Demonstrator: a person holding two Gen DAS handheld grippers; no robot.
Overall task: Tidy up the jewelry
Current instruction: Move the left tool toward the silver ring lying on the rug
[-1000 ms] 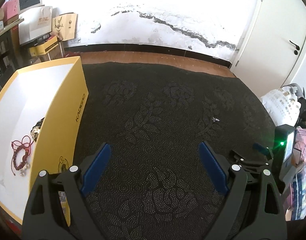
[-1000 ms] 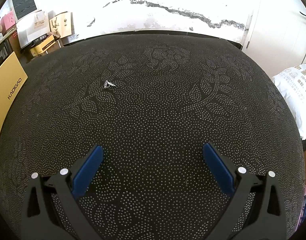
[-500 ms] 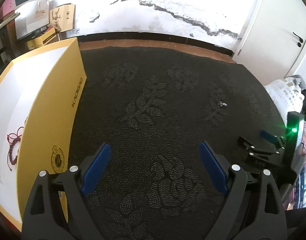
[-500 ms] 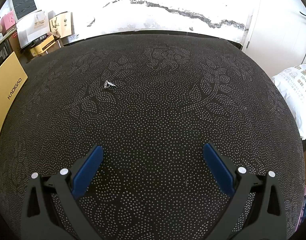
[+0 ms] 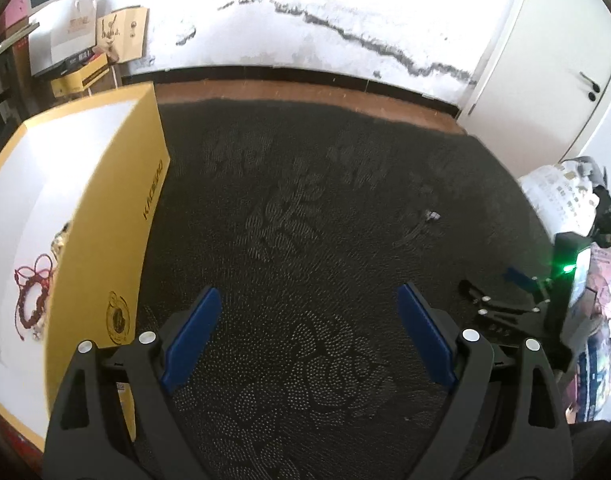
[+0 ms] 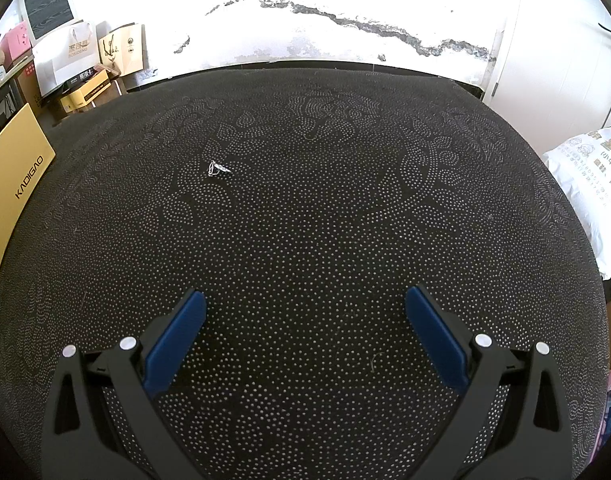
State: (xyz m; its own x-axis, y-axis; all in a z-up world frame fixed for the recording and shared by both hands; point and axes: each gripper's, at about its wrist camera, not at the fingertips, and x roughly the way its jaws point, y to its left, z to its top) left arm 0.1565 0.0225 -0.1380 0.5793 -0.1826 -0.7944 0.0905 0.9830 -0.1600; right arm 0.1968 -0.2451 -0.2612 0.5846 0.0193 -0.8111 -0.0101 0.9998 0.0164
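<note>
Currently, both grippers hover over the dark cloth (image 6: 305, 220) with fingers spread wide, holding nothing. The left gripper (image 5: 309, 334) is near the box (image 5: 105, 240), which contains 1 red bracelet (image 5: 31, 296). The right gripper (image 6: 305, 336) faces 1 silver piece (image 6: 216, 169), far left, apparently the next pickup.

We see the box (image 5: 105, 216) at the tabletop's (image 5: 305, 208) left edge, a bracelet (image 5: 31, 292) inside it, and a small trinket (image 6: 217, 168) lying well right of the box.

Matt dotted cloth (image 6: 305, 208), glossy cardboard box (image 5: 117, 216)
</note>
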